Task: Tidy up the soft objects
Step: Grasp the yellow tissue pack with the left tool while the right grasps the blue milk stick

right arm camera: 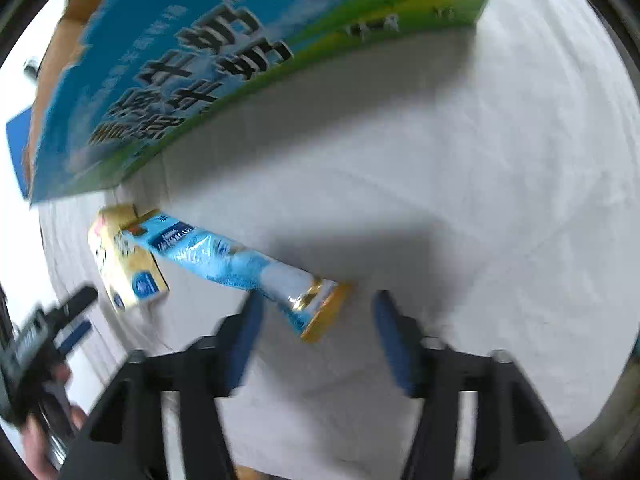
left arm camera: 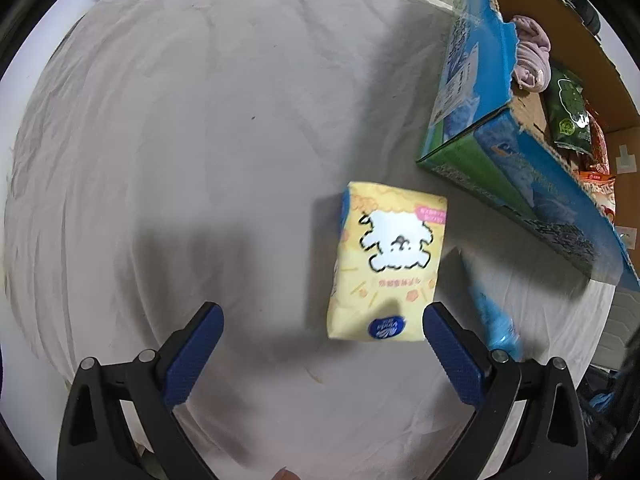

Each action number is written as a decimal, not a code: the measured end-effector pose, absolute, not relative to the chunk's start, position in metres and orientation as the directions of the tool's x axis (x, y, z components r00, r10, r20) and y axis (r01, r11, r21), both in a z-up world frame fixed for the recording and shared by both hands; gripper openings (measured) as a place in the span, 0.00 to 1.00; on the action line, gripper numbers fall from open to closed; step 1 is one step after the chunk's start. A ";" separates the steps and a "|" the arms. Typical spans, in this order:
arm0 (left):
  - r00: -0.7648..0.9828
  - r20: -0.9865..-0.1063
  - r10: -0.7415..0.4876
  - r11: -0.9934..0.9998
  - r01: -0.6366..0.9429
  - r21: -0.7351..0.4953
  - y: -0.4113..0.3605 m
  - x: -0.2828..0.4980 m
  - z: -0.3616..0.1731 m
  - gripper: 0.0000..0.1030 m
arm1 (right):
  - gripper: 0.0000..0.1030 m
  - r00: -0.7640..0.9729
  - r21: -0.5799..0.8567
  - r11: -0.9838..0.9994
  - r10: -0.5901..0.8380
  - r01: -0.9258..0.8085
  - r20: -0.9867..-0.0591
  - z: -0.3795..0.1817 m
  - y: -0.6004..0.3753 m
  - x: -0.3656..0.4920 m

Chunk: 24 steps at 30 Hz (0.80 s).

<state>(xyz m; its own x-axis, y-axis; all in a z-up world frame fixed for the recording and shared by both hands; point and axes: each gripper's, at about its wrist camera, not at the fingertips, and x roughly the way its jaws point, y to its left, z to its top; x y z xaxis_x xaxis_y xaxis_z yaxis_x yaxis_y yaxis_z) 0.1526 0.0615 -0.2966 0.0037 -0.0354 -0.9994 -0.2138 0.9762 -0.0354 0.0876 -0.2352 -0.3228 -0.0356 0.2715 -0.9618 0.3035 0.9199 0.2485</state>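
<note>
Packed in blue printed cardboard box (left arm camera: 476, 80): pink cloth (left arm camera: 530, 60), green packet (left arm camera: 570, 114), orange packets (left arm camera: 598, 184). Outstanding on the desk (left arm camera: 200, 120): yellow soft tissue pack (left arm camera: 386, 260) just ahead of left gripper (left arm camera: 322, 322), light-blue plastic-wrapped pack (right arm camera: 236, 260) between right gripper (right arm camera: 318, 312) fingers; both grippers spread, empty.

Counted on the cloth: one yellow tissue pack (left arm camera: 386, 264), one blue packet (right arm camera: 236, 258), one open carton (left arm camera: 476, 92). Inside the carton: one pink cloth bundle (left arm camera: 530, 54), one green packet (left arm camera: 570, 114), perhaps two orange-red packets (left arm camera: 598, 168), partly hidden.
</note>
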 end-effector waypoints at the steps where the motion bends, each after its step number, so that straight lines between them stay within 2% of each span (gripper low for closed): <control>1: 0.005 -0.999 -0.033 0.977 -0.212 -0.033 0.061 0.155 -0.296 0.99 | 0.69 -0.005 0.233 0.942 0.241 0.241 -0.970 -0.313 -0.230 0.097; 4: 0.008 -1.000 -0.023 0.977 -0.211 -0.025 0.062 0.155 -0.294 0.99 | 0.70 -0.007 0.205 0.979 0.205 -0.010 -0.979 -0.306 -0.192 0.117; 7: -0.001 -1.000 -0.015 0.975 -0.222 -0.014 0.065 0.154 -0.295 0.99 | 0.70 -0.071 0.159 0.968 0.148 -0.195 -0.986 -0.323 -0.154 0.126; 10: -0.014 -1.000 -0.004 0.974 -0.228 -0.001 0.072 0.148 -0.298 0.99 | 0.70 -0.129 0.146 0.954 0.116 -0.262 -0.985 -0.344 -0.132 0.130; 12: -0.019 -1.000 0.004 0.974 -0.227 0.008 0.075 0.144 -0.299 0.99 | 0.61 -0.131 0.137 0.954 0.105 -0.265 -0.986 -0.350 -0.126 0.127; 13: -0.022 -1.000 0.005 0.974 -0.226 0.010 0.077 0.142 -0.299 0.99 | 0.29 -0.114 0.120 0.957 0.093 -0.265 -0.989 -0.348 -0.123 0.126; 14: -0.023 -1.000 0.006 0.974 -0.226 0.011 0.077 0.141 -0.300 0.99 | 0.21 -0.120 0.103 0.962 0.075 -0.252 -0.990 -0.348 -0.124 0.125; 18: -0.026 -1.000 -0.009 0.974 -0.227 -0.003 0.075 0.142 -0.303 0.99 | 0.20 -0.154 0.070 0.997 0.062 -0.046 -0.986 -0.351 -0.151 0.106; 24: -0.067 -0.997 -0.040 0.986 -0.162 -0.029 0.048 0.155 -0.319 0.99 | 0.21 -0.160 0.135 0.966 0.172 0.221 -0.972 -0.354 -0.217 0.077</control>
<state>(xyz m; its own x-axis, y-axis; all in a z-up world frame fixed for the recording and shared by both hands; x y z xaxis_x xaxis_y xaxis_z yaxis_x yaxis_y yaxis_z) 0.1554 0.0476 -0.3185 -0.0666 -0.0403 -0.9970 -0.1623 0.9863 -0.0290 0.0768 -0.2174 -0.3537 -0.1601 0.1719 -0.9720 0.2208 0.9660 0.1345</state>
